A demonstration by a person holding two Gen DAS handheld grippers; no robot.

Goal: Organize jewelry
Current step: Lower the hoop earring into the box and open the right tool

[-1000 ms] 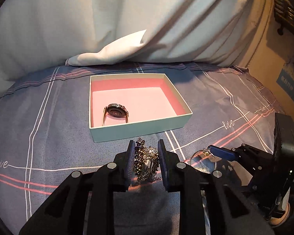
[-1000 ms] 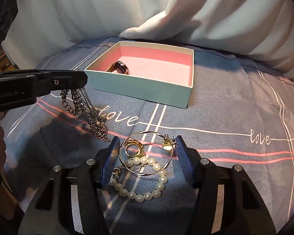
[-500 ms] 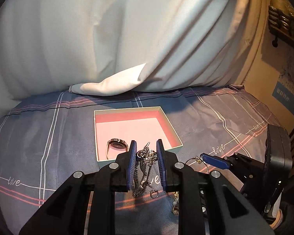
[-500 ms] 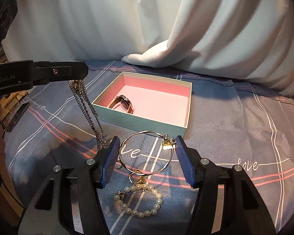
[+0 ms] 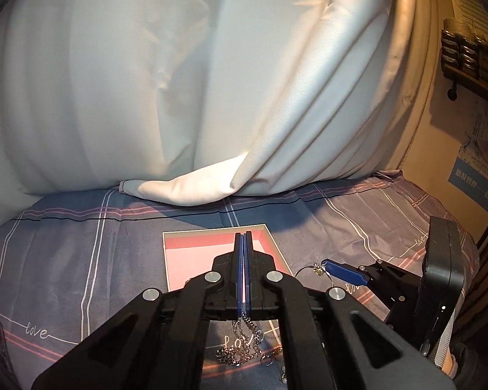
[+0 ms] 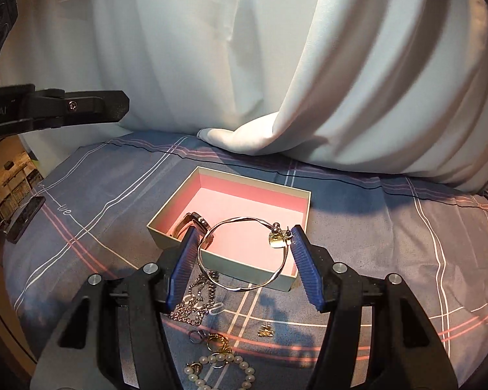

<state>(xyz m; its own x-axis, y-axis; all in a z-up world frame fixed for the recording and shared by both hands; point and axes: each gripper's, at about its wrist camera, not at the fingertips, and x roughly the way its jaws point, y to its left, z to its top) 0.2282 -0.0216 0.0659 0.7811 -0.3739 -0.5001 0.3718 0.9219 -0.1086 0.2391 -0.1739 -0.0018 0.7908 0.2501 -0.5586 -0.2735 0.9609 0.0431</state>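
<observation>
Below the right gripper (image 6: pixel 244 260) a blue-grey checked bedsheet (image 6: pixel 374 260) covers the bed, with a pearl bracelet (image 6: pixel 224 373), small gold pieces (image 6: pixel 218 341) and a heap of silver chain (image 6: pixel 195 305) lying loose on it. The right gripper is clamped on a thin silver bangle (image 6: pixel 244 253), its pads pressing the ring's two sides, and the bangle hangs just over the near wall of an open box (image 6: pixel 250 273) with a pink inside. A watch (image 6: pixel 195 224) lies in the box's near left corner. The left gripper (image 5: pixel 243 276) has just closed, its pads together; the chain lies on the sheet beneath it and whether any link is pinched cannot be told. Beyond the box the sheet lies bare up to a white curtain (image 6: pixel 276 65) whose folded hem rests on the bed. At far left a dark phone (image 6: pixel 26 217) lies by the bed's edge.
</observation>
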